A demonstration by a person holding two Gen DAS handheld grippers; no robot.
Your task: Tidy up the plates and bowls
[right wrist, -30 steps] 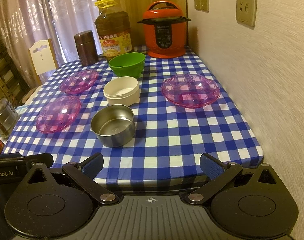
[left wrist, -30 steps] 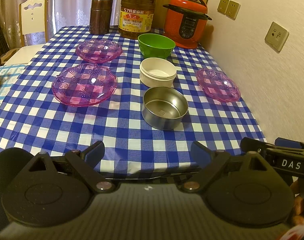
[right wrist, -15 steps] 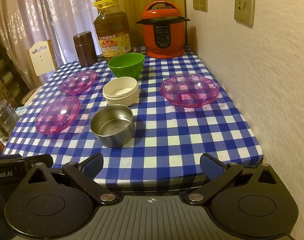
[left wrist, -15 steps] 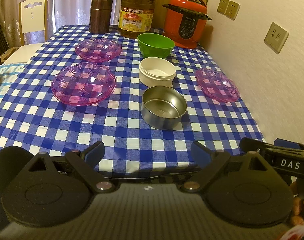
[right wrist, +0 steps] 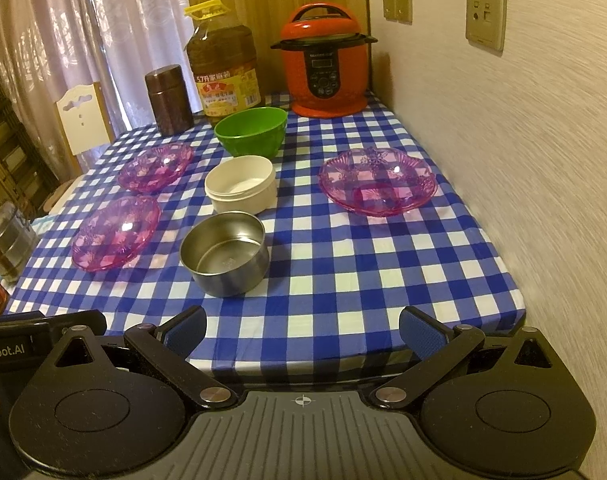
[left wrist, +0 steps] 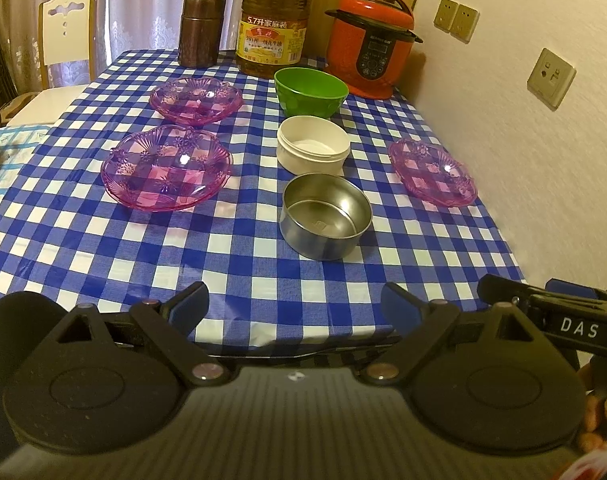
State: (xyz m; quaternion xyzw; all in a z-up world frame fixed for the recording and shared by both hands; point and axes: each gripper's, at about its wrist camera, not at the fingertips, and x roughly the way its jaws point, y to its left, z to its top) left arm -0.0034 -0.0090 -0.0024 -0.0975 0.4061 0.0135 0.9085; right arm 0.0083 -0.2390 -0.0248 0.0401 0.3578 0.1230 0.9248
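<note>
Three pink glass plates lie on the blue checked tablecloth: a near left plate (left wrist: 167, 168) (right wrist: 115, 232), a far left plate (left wrist: 195, 100) (right wrist: 155, 167), and a right plate (left wrist: 431, 171) (right wrist: 377, 186). Down the middle stand a steel bowl (left wrist: 325, 216) (right wrist: 225, 254), a white bowl (left wrist: 313, 150) (right wrist: 241, 190) and a green bowl (left wrist: 311, 91) (right wrist: 251, 131). My left gripper (left wrist: 295, 306) and right gripper (right wrist: 301, 328) are both open and empty, held at the table's near edge, apart from every dish.
At the back stand a brown canister (left wrist: 201, 30), a large oil bottle (left wrist: 275, 20) and a red pressure cooker (left wrist: 369, 42). A wall (right wrist: 523, 140) runs along the table's right side. A white chair (left wrist: 65, 44) stands at the far left.
Both views have shifted only slightly; the left gripper has crept a little forward. No dish has moved and both grippers remain open.
</note>
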